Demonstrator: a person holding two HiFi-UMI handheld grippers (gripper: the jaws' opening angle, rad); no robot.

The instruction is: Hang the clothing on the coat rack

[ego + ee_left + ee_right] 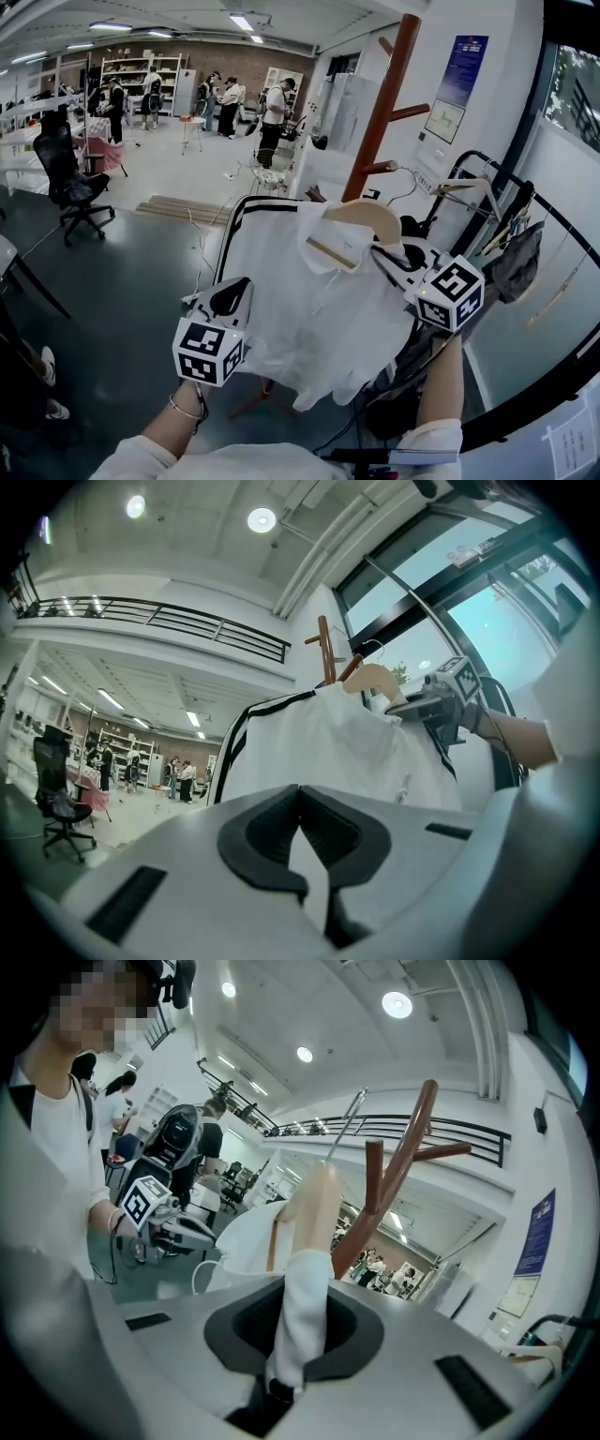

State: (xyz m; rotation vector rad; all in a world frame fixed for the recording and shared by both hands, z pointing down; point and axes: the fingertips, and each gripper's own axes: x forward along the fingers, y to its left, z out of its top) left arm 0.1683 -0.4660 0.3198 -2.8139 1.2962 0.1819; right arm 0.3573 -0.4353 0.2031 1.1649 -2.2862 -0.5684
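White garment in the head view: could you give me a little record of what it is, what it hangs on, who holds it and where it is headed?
Item: white garment with black stripes
Carried on: wooden hanger
Left hand-held gripper: shut on the garment's cloth
Right hand-held gripper: shut on cloth at the hanger's end
Destination: brown coat rack, just ahead
Status: hook appears not yet over a peg
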